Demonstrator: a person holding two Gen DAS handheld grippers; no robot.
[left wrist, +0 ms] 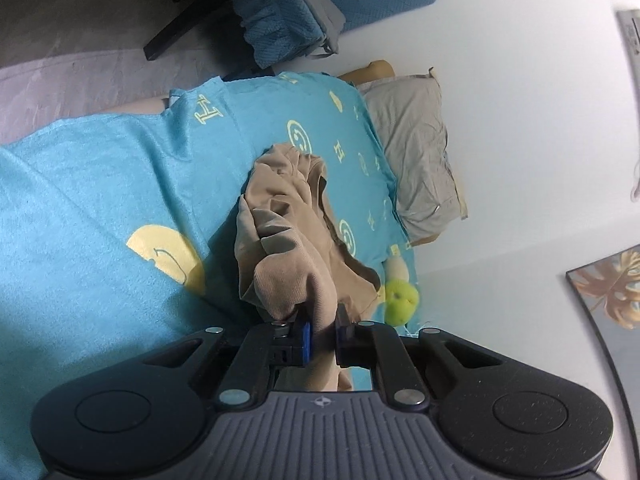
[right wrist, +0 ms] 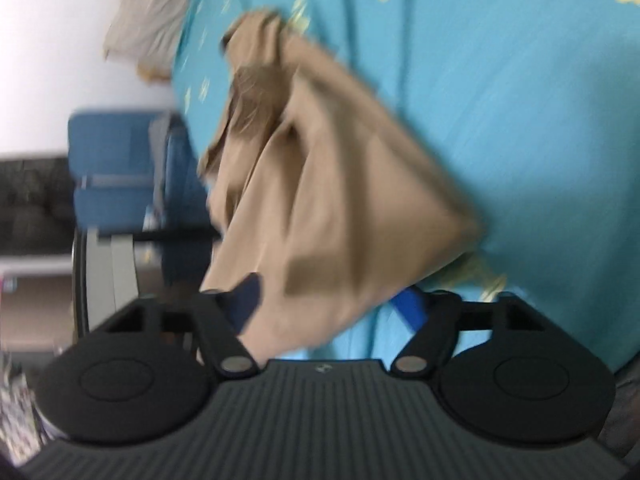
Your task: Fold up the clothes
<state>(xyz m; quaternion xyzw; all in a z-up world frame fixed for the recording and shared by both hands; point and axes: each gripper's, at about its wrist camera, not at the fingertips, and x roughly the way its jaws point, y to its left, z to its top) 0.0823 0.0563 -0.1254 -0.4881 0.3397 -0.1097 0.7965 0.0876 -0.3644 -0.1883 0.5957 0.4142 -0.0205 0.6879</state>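
Clutter around the tan garment (left wrist: 288, 236) is light: green plush toy (left wrist: 402, 298) just beside it at the bed's wall-side edge, grey pillow (left wrist: 416, 152) further along that same edge against the white wall (left wrist: 520, 120), blue chair (left wrist: 288, 20) past the far end of the bed. Garment is bunched up on the turquoise bedspread (left wrist: 100, 200), one end pulled toward the left gripper (left wrist: 322, 330), jaws clenched on a fold of it. Right gripper (right wrist: 332, 300) jaws stand wide apart with the tan cloth draped across the gap; right view is motion-blurred, so can't tell if either pad actually touches it. Open bedspread on the side away from the wall is wide and bare; the wall side is tight, toy and pillow crowd it. Framed leaf picture (left wrist: 612, 288) shows at the left view's right border.
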